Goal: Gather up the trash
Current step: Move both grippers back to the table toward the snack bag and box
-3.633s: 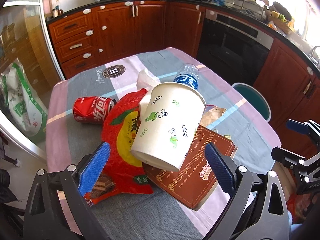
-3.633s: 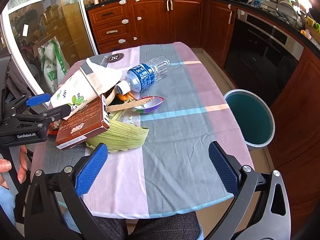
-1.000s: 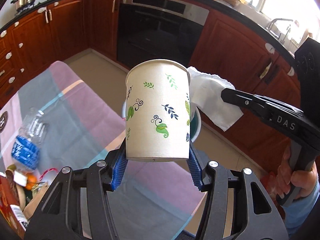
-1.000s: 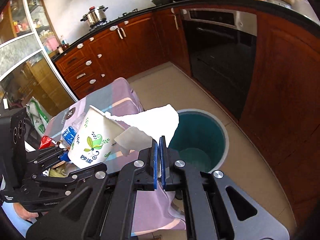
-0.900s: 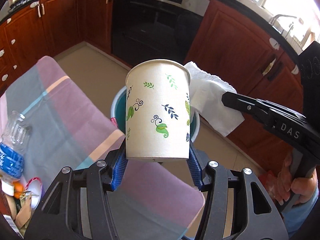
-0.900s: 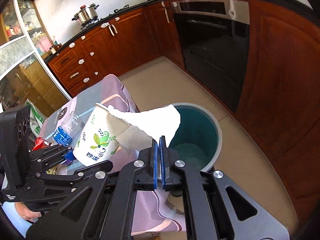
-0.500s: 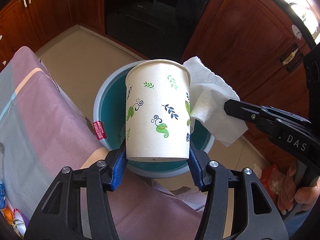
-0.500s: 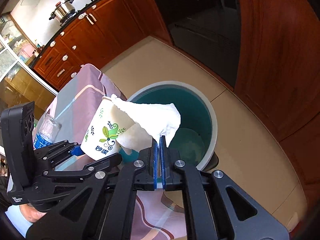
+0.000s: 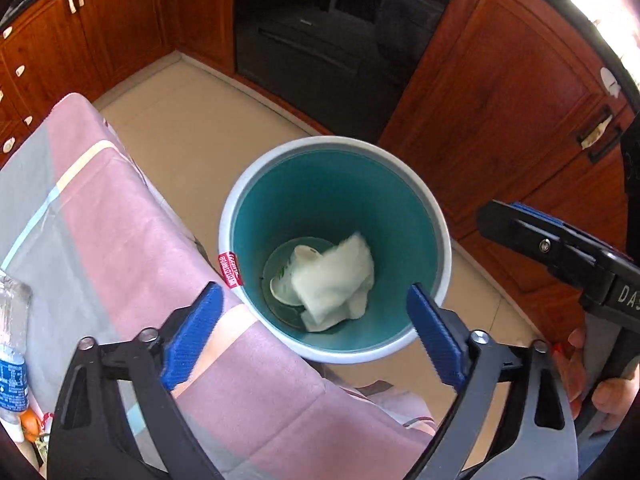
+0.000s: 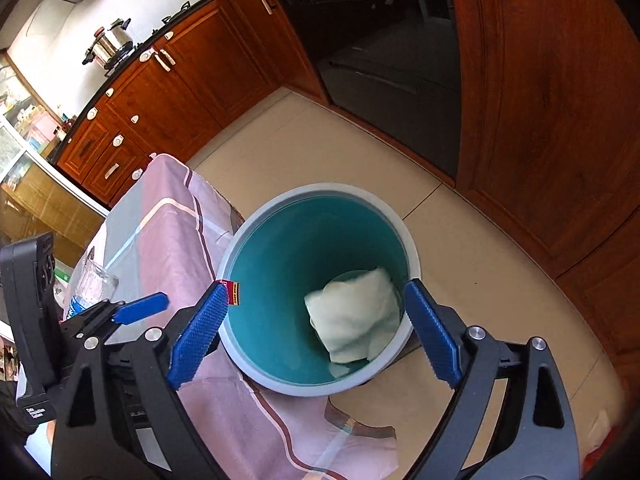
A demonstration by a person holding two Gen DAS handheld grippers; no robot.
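Now | round teal bin [image 9: 434, 216] | crumpled white tissue [image 9: 336, 280] over paper cup [image 9: 282, 286]

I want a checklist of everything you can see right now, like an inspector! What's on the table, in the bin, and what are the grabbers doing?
Surface: table under a pink and grey cloth, beside the bin.
Job's things: paper cup and white napkin lie inside the teal bin.
Clutter: plastic bottle lying at the table's far edge; something small and orange near it.
Grippers: left gripper open and empty; right gripper open and empty, both above the bin.
Cables: nothing seen.
Surroundings: wooden cabinets, black oven, steel pot, tiled floor.
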